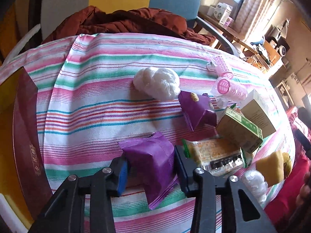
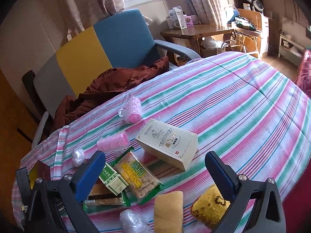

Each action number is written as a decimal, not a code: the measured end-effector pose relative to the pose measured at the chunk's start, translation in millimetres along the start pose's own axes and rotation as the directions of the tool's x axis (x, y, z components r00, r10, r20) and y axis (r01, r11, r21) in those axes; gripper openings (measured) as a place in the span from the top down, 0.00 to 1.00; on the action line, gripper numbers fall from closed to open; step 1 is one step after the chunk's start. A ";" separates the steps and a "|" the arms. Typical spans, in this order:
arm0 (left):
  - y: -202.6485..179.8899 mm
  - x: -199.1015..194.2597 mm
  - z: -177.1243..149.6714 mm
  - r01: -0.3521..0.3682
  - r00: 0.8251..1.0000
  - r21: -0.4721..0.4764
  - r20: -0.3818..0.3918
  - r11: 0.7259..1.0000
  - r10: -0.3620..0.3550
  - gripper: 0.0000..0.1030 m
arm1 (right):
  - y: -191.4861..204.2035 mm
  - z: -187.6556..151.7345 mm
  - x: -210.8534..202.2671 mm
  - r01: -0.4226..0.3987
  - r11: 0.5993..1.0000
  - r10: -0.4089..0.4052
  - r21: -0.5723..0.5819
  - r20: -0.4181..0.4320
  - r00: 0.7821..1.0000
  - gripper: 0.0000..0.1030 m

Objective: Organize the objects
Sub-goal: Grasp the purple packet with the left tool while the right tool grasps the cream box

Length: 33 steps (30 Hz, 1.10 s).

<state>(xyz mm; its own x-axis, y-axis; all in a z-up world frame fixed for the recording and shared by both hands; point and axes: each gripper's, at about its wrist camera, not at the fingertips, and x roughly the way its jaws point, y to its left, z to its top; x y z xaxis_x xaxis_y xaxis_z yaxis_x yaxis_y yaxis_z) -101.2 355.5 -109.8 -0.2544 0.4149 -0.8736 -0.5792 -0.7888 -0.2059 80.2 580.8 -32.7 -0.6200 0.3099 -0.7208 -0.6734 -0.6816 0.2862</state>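
Our left gripper (image 1: 151, 167) pinches a purple packet (image 1: 151, 161) between both pads, low over the striped cloth (image 1: 87, 97), with bare cloth to its left up to a dark red box (image 1: 25, 136). Our right gripper (image 2: 155, 172) gapes wide, holding nothing, above the cracker packs (image 2: 138, 176); open cloth runs right to the table's edge.
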 end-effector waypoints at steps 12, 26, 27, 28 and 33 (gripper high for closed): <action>-0.3 2.7 -1.3 -0.001 1.000 0.047 0.003 0.999 0.001 0.60 | 21.6 23.7 40.2 0.099 0.910 -0.170 -0.403 -0.144 0.975 0.00; -1.6 -3.5 -7.2 -0.012 1.000 0.065 0.018 0.998 0.011 0.63 | 24.2 18.2 80.1 0.067 0.825 -0.232 -0.561 -0.229 0.945 0.48; -2.6 -4.4 -7.7 -0.010 1.000 0.066 0.018 0.998 0.009 0.64 | 25.2 19.1 73.8 0.080 0.825 -0.233 -0.559 -0.208 0.950 0.48; -3.6 -7.1 -9.9 -0.007 1.000 0.070 0.019 0.998 0.005 0.64 | 25.6 21.2 66.0 0.086 0.831 -0.226 -0.550 -0.192 0.955 0.49; -8.1 -35.2 -22.2 0.016 0.998 0.088 0.064 0.996 -0.022 0.64 | 40.2 26.6 27.0 0.086 0.847 -0.168 -0.524 -0.111 0.980 0.49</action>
<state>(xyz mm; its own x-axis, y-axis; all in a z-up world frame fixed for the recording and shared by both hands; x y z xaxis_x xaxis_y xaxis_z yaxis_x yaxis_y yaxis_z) -70.4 337.2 -87.1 -0.2910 0.4600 -0.8389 -0.6490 -0.7391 -0.1802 25.7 579.3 -23.8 -0.4495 0.3450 -0.8240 -0.4132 -0.8981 -0.1506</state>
